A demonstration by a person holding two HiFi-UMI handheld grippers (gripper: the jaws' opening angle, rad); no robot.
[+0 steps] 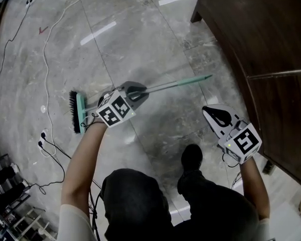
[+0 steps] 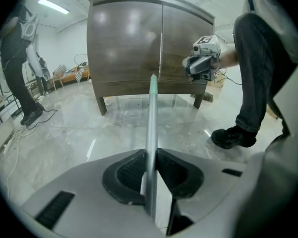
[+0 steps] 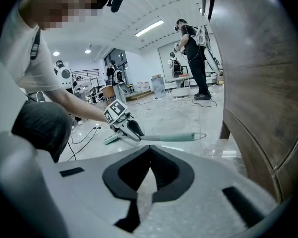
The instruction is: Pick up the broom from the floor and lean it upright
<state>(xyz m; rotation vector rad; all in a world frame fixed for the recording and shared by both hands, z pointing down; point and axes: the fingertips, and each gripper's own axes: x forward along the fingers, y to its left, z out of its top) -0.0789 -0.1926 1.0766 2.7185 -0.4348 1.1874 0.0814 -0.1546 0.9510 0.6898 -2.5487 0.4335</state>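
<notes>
Gripping the broom point(image 1: 175, 85) handle close to its brush end, left gripper point(image 1: 142, 90) clamped tight, likely so the far tip can swing up toward the cabinet point(image 1: 261, 44). Right gripper point(image 1: 208, 111) empty, jaws together, probably ready to steady it.

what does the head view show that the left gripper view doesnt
Only the head view: the broom head with its dark bristles, and a trailing white cable.

Only the left gripper view: a close look at the left gripper, its jaws shut on the broom handle, plus another person standing far off at the left.

Both: the broom handle, the right gripper, the wooden cabinet and a black shoe.
</notes>
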